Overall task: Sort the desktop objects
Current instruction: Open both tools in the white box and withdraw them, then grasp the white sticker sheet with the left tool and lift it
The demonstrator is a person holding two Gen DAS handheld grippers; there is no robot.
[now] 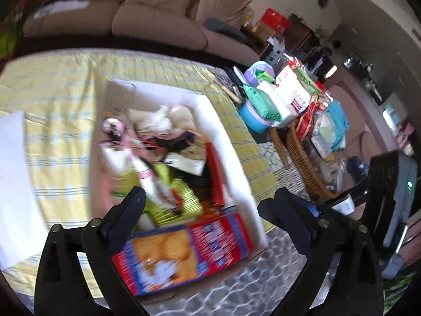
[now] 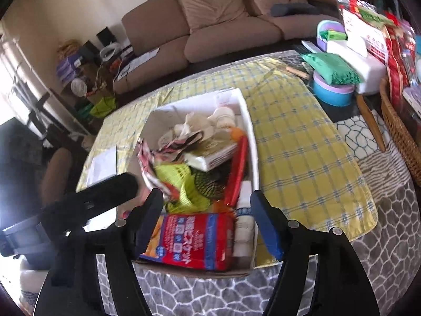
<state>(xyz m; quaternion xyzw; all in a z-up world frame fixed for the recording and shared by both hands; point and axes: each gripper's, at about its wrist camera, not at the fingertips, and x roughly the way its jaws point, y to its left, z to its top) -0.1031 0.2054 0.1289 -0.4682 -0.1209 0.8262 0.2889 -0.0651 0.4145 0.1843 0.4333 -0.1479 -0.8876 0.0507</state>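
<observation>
A white box [image 1: 223,129] [image 2: 252,137] stands on a yellow checked cloth [image 1: 52,105] [image 2: 302,144], heaped with small goods. A red biscuit pack [image 1: 184,250] [image 2: 197,239] lies at its near end. Behind the pack are a green mesh item [image 1: 181,200] [image 2: 184,184], a long red item [image 1: 214,173] [image 2: 239,166] and a white bottle [image 2: 243,226]. My left gripper [image 1: 205,200] hangs open wide above the box's near end, holding nothing. My right gripper [image 2: 205,197] is open over the biscuit pack, its pads touching nothing. One black finger [image 2: 110,192] of the left gripper shows at the left of the right wrist view.
A wicker basket [image 1: 302,163] [image 2: 397,131] full of packets stands right of the table, beside a blue round tub [image 1: 252,115] [image 2: 334,94]. A white sheet [image 1: 13,184] [image 2: 104,163] lies left of the box. A brown sofa [image 1: 131,13] [image 2: 223,21] stands behind.
</observation>
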